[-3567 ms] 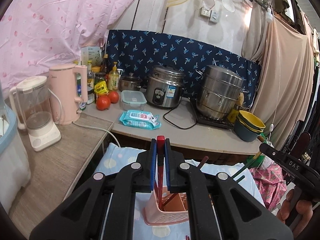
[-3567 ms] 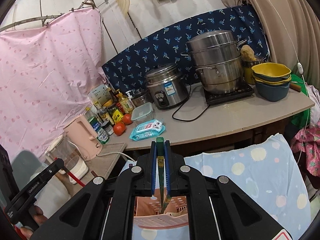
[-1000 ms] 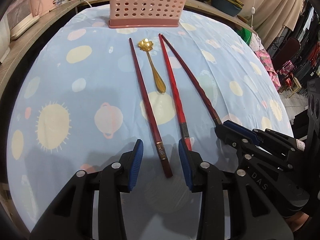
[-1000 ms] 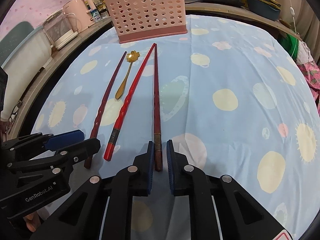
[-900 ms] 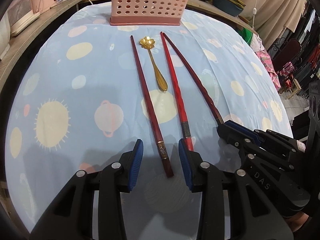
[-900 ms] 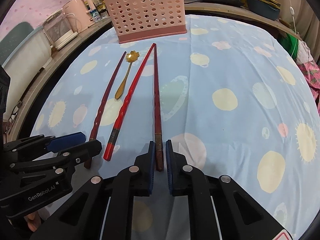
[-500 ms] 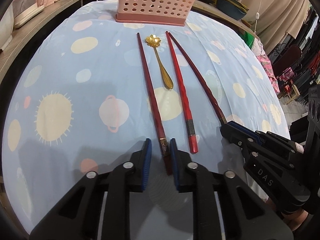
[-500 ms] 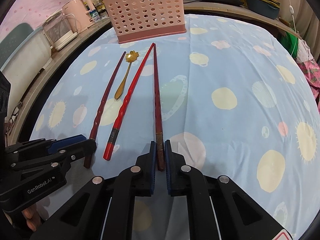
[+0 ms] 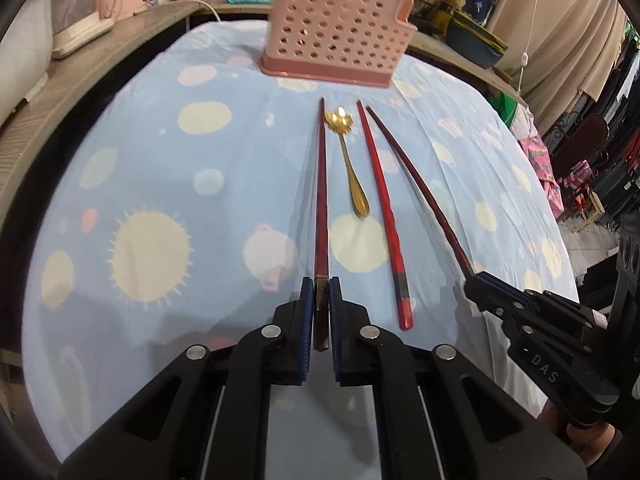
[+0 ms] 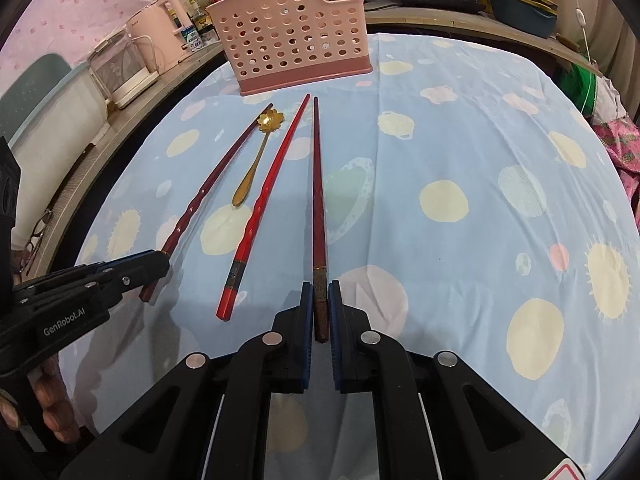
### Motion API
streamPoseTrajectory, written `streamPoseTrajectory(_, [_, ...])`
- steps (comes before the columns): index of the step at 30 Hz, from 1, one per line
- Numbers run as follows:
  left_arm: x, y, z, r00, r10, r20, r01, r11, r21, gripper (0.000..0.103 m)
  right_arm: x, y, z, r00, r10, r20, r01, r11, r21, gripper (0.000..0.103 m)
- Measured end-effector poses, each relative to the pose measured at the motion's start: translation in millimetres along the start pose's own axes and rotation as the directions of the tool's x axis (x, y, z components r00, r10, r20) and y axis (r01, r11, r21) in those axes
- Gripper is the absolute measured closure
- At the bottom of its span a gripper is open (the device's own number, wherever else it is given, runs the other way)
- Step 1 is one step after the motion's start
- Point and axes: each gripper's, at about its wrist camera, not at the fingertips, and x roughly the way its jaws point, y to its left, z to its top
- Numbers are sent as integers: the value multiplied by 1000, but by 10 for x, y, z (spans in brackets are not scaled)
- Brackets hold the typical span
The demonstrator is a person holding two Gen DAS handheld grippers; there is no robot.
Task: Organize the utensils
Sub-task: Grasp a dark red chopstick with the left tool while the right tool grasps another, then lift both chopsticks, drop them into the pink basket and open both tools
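Three chopsticks and a gold spoon (image 9: 350,168) lie in a row on the blue cloth, pointing at the pink perforated basket (image 9: 340,36). My left gripper (image 9: 321,292) has its jaws closing on the near end of the leftmost dark red chopstick (image 9: 321,184), and the blue pads touch both its sides. My right gripper (image 10: 321,292) is shut on the near end of the rightmost dark red chopstick (image 10: 318,184). Between them, untouched, are the bright red chopstick (image 10: 268,196) and the spoon. In the left wrist view the right gripper (image 9: 476,280) shows at the right.
The cloth-covered table (image 10: 460,160) drops off at its rounded edges. Along the wooden counter (image 10: 180,72) behind stand a pink kettle (image 10: 160,24), a blender, bottles, steel pots and stacked bowls (image 10: 520,4). A person's fingers (image 10: 52,412) hold the left gripper.
The left jaws have closed from wide apart onto the leftmost chopstick's end, and that gripper shifted slightly. The right gripper has stayed shut on its chopstick without moving.
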Motion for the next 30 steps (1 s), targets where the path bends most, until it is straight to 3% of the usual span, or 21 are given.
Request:
streamPoseTrajectory(12, [-498, 119, 314, 986, 34, 161, -29, 999, -33, 96, -539, -27, 322, 988, 28, 152, -33, 999, 29, 96])
streamPoseTrajectory(20, [-777, 200, 632, 967, 35, 252, -25, 999, -45, 96, -970, -122, 698, 958, 42, 283, -62, 996, 60, 96])
streamPoseTrajectory(30, [-1025, 279, 1110, 935, 45, 352, -24, 998, -65, 96, -1235, -260, 1144, 922, 42, 385, -77, 994, 76, 96])
